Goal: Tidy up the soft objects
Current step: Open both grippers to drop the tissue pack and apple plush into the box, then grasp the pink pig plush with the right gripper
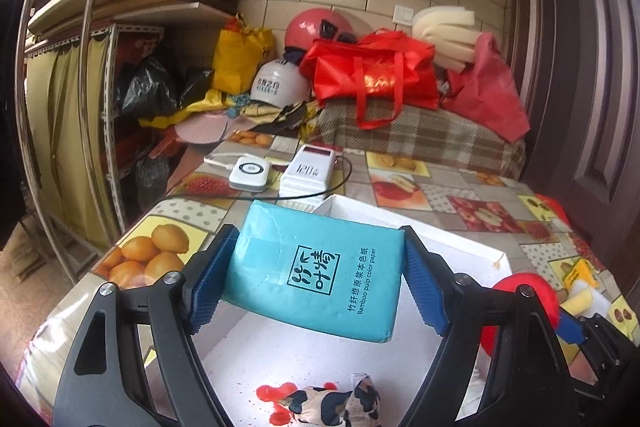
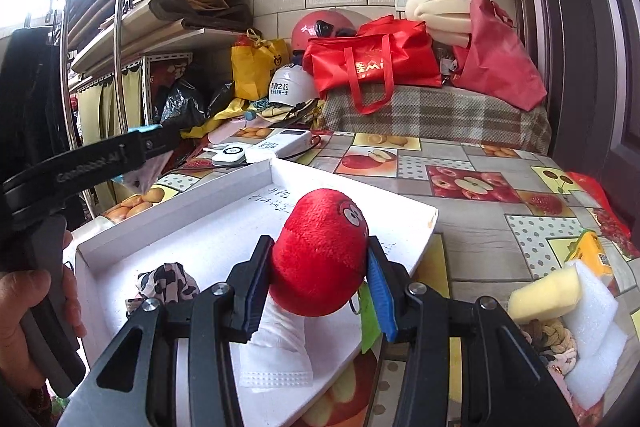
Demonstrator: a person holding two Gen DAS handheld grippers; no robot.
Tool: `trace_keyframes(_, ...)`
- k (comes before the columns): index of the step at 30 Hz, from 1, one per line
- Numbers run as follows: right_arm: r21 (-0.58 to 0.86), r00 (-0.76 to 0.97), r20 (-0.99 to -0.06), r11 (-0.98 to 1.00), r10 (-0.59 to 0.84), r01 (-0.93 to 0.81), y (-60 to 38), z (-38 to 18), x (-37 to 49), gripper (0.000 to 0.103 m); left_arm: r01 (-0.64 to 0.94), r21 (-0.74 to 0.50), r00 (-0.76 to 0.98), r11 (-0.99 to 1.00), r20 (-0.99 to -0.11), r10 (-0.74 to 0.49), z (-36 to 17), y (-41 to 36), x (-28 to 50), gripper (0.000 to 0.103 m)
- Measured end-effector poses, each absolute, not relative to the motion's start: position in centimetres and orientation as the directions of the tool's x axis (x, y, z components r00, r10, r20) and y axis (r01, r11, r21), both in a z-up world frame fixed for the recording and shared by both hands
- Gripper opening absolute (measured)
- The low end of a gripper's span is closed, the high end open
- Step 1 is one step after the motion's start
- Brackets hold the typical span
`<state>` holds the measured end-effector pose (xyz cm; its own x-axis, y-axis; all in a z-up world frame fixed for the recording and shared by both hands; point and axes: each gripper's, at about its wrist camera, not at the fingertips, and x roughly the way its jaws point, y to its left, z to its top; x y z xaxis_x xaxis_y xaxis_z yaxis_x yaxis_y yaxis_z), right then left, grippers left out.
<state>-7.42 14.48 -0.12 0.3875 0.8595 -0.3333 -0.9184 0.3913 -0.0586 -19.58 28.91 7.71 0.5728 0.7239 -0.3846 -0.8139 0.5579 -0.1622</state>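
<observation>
My left gripper (image 1: pixel 316 267) is shut on a teal tissue pack (image 1: pixel 316 267) and holds it above the white foam tray (image 1: pixel 460 247). A patterned cloth pouch (image 1: pixel 332 403) lies in the tray below it. My right gripper (image 2: pixel 318 281) is shut on a red plush toy (image 2: pixel 320 251) with cartoon eyes, held over the tray's (image 2: pixel 180 211) near right part. In the right wrist view the patterned pouch (image 2: pixel 166 285) and a white face mask (image 2: pixel 276 355) lie in the tray. The red plush also shows in the left wrist view (image 1: pixel 524 291).
A yellow sponge (image 2: pixel 546 297), white foam pieces (image 2: pixel 596 331), a knotted cloth (image 2: pixel 554 339) and a yellow carton (image 2: pixel 592 251) lie on the fruit-print tablecloth to the right. A white power bank (image 1: pixel 306 169) and small white device (image 1: pixel 248 173) lie behind the tray. Bags and helmets crowd the back.
</observation>
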Motion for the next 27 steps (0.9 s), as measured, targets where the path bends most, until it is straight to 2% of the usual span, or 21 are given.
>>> trace_keyframes(7, -0.079, 0.394, -0.325, 0.391, 0.86, -0.917, 14.7, 0.0, -7.5, 0.046, -0.814, -0.153, 0.561, 0.56, -0.458, 0.69, 7.1, 29.7, -18.9, 0.081)
trace_keyframes(9, -0.08, 0.394, -0.335, 0.391, 0.856, -0.917, 14.9, 0.0, -7.5, 0.05, -0.812, -0.138, 0.559, 0.567, -0.461, 0.689, 6.9, 29.4, -18.6, 0.087)
trace_keyframes(11, -0.073, 0.397, -0.343, 0.398, 0.851, -0.915, 15.0, 0.0, -7.4, 0.058, -0.813, -0.104, 0.546, 0.573, -0.477, 0.689, 6.7, 29.1, -17.9, 0.098)
trace_keyframes(13, -0.064, 0.405, -0.342, 0.409, 0.848, -0.91, 14.9, 0.0, -7.1, 0.082, -0.804, -0.076, 0.546, 0.59, -0.488, 0.681, 6.3, 28.8, -17.2, 0.101)
trace_keyframes(21, -0.065, 0.409, -0.332, 0.412, 0.85, -0.909, 14.6, 0.0, -7.1, 0.083, -0.787, -0.054, 0.576, 0.615, -0.421, 0.701, 6.6, 27.5, -17.6, 0.101)
trace_keyframes(27, -0.052, 0.411, -0.324, 0.418, 0.852, -0.907, 14.5, 0.1, -7.0, 0.083, -0.775, -0.068, 0.613, 0.629, -0.327, 0.72, 7.6, 25.7, -18.9, 0.101)
